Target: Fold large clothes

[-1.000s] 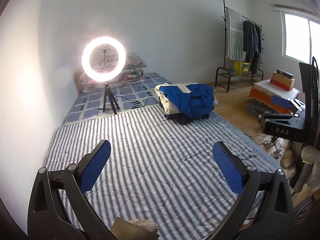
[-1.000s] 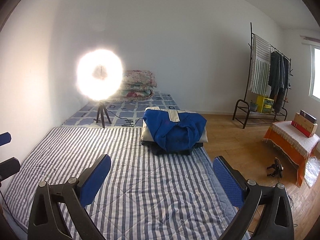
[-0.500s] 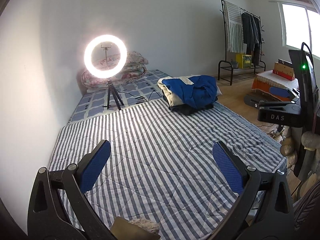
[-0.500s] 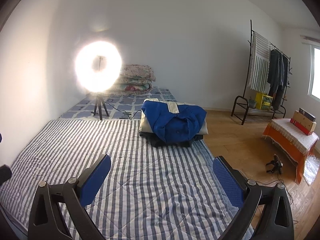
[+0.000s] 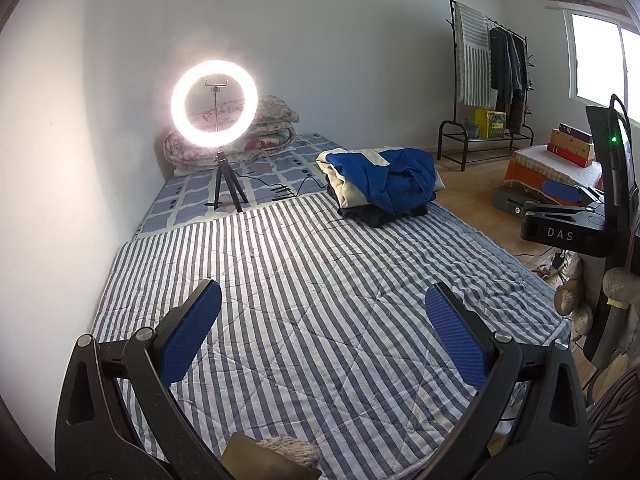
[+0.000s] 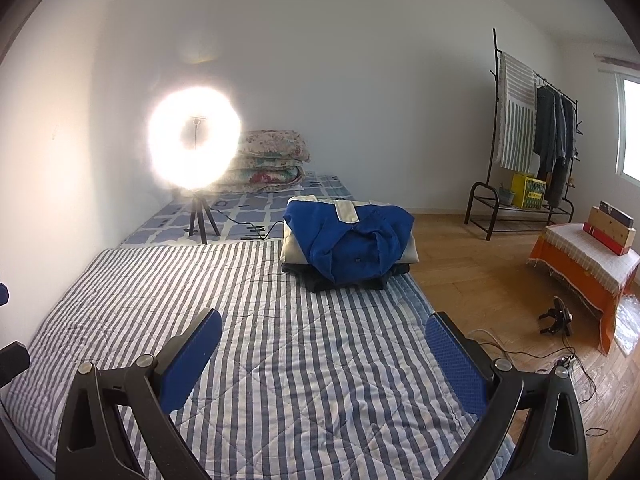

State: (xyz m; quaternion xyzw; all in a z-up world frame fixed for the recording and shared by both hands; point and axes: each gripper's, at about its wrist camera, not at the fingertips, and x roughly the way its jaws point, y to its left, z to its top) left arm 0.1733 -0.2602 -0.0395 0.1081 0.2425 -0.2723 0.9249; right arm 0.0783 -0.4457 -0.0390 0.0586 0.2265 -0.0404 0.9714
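Hovering wide open and empty above the striped quilt, left gripper and right gripper, facing the far clothes pile, blue garment rumpled on top, apparently awaiting folding.

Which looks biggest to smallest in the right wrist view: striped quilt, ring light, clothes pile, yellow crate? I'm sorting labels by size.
1. striped quilt, nearest the camera
2. clothes pile
3. ring light, glare swells it, so close to the pile
4. yellow crate
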